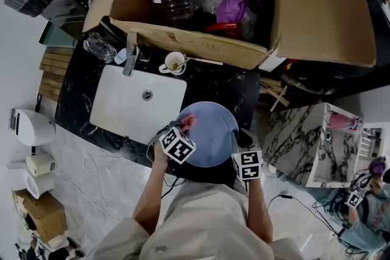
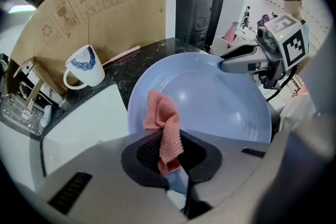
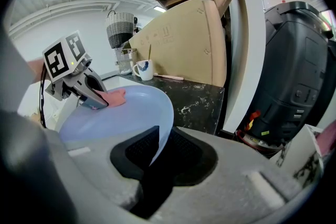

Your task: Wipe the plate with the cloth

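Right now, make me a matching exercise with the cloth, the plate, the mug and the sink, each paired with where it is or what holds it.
1 cloth
2 plate
3 mug
4 sink

A rim clamped by the right gripper
B stands on the dark counter
C set into the counter
D pinched in the left gripper

Pairs: 1-D, 2-A, 3-B, 4-C
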